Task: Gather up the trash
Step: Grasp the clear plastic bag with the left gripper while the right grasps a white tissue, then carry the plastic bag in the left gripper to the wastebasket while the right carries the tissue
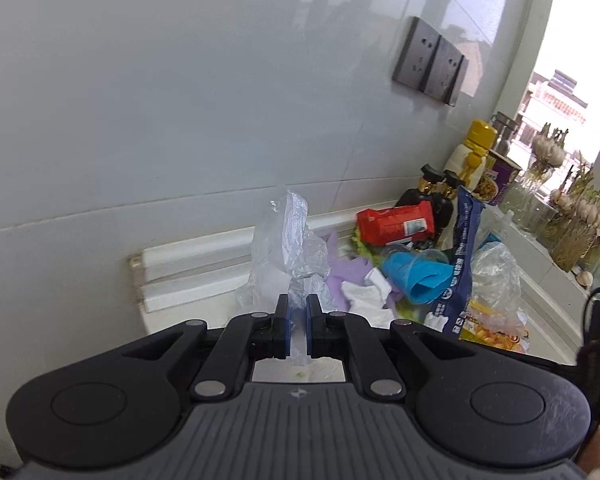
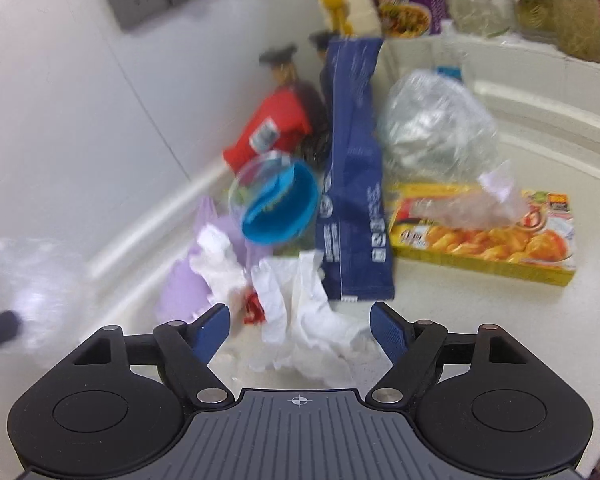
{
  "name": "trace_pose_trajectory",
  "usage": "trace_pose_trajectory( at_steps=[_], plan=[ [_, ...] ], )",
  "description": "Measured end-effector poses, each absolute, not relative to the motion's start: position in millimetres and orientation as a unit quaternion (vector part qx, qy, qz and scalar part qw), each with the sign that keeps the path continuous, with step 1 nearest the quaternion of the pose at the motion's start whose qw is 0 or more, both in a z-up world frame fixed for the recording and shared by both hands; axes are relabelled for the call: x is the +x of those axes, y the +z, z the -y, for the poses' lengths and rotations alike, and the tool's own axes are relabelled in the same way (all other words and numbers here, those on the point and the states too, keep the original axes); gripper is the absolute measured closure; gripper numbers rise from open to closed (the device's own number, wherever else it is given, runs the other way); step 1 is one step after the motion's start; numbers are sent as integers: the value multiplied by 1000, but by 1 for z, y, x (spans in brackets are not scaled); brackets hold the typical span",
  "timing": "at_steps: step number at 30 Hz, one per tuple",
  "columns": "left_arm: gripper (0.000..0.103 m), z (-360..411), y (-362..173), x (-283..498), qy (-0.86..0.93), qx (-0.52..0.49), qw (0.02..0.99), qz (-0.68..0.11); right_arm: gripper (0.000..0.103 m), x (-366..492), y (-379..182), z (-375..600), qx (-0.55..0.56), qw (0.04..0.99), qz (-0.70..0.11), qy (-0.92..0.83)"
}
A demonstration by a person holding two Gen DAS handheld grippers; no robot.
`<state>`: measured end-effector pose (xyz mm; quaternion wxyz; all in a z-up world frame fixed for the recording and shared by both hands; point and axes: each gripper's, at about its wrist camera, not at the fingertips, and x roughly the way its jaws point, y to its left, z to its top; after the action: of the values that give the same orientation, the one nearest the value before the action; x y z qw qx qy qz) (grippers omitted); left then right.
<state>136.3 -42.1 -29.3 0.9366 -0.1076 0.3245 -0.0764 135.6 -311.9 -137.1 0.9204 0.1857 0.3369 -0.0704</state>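
1. Film first: the left hand-held gripper (image 1: 298,312) is clamped on a clear plastic bag (image 1: 287,248), held up near the wall (image 1: 139,120); thin film could slip out or tear.
2. Centre: the right hand-held gripper (image 2: 300,326) gapes wide and empty over crumpled white tissue (image 2: 300,308) on the bench (image 2: 480,320); a shallow bite could shred it.
3. Right: blue packet (image 2: 354,184) and yellow box (image 2: 484,236) crowd close, bare bench only nearside.

Print shows on the dark blue packet (image 2: 354,184) and yellow box (image 2: 488,236) beyond the right claw (image 2: 306,330), none of it readable.
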Motion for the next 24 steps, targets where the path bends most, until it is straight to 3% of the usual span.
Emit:
trace_pose_trajectory(
  at_steps=[3,6,7,10,24],
  plan=[
    [97,31,-33,127,-61,-116,934,-333,28,143,-147,306,175,920,-341,-82],
    [97,23,-36,118,-47,-122,931,-340,59,146,-153,305,182,913,-350,-99],
    [97,21,-36,116,-44,-123,930,-342,75,146,-156,306,190,910,-355,-101],
    [97,15,-39,108,-34,-125,928,-349,89,142,-157,308,206,905,-361,-92],
    [97,-14,-54,76,-2,-157,913,-377,91,100,-124,278,189,908,-370,-58]
  ],
)
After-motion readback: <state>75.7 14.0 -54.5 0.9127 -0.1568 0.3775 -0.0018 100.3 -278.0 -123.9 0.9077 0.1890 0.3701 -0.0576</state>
